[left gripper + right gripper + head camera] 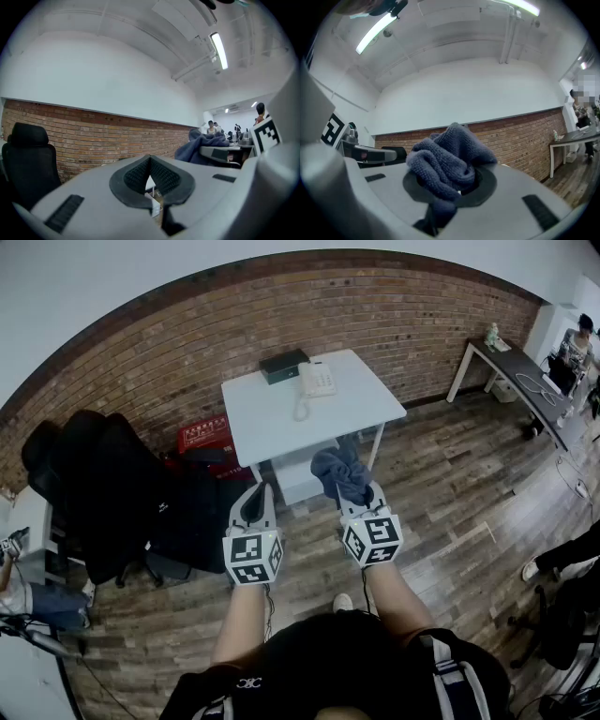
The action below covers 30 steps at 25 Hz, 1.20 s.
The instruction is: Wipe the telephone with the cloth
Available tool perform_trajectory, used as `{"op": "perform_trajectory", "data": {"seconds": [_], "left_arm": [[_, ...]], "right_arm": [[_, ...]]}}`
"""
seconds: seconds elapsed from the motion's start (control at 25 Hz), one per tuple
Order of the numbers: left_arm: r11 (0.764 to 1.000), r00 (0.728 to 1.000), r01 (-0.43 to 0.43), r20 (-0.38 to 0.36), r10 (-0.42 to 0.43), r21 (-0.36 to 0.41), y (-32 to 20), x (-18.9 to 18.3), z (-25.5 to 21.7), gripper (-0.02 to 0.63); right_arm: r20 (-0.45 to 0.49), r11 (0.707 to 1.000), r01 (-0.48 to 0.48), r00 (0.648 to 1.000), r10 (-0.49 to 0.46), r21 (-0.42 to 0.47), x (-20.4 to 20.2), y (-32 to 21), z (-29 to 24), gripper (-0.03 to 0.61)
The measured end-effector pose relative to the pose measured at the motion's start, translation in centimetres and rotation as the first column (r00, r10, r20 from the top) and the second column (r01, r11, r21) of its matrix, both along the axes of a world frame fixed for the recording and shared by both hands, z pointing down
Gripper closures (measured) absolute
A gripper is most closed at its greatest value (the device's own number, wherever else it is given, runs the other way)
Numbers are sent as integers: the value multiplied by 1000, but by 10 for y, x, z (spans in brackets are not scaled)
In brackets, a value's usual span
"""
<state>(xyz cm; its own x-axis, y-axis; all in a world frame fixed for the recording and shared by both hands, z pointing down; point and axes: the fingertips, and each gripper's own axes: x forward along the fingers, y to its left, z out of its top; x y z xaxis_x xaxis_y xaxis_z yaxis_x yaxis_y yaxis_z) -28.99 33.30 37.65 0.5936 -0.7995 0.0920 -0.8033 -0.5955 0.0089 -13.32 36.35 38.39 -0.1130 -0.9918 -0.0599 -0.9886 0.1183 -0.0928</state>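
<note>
From the head view, we look down on a white bench (272,423) standing against a brick wall (187,343). The telephone (317,379) sits on the bench's far side, just beside a dark box (284,365). Both grippers hang over the wooden floor (450,512), well short of the bench. The left gripper (255,493) carries nothing. The right gripper (360,491) has a dark blue cloth (341,474) bunched at its tip. A black chair (94,484) stands to the left.

In the left gripper view, we see the left gripper (150,161) clenched, its pads meeting at the tip with nothing between them.

In the right gripper view, we see the right gripper (457,185) grasping the crumpled cloth (447,157), which bulges above its jaws.
</note>
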Motion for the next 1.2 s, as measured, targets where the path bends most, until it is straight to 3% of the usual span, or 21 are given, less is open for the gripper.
{"op": "perform_trajectory", "data": {"seconds": [0.28, 0.6, 0.88, 1.2], "left_arm": [[1000, 1000, 9, 5, -9, 12, -17, 21, 0, 621], [999, 999, 39, -5, -39, 21, -39, 50, -2, 621], [994, 982, 13, -188, -33, -105, -56, 86, 0, 621], [995, 990, 60, -120, -69, -76, -70, 110, 5, 621]], "right_arm": [[-20, 999, 42, 999, -43, -31, 9, -19, 9, 528], [-22, 998, 56, 998, -56, 2, 40, -33, 1, 525], [-22, 999, 36, 999, -36, 12, 89, -37, 2, 523], [2, 999, 38, 999, -38, 6, 120, -53, 6, 523]]}}
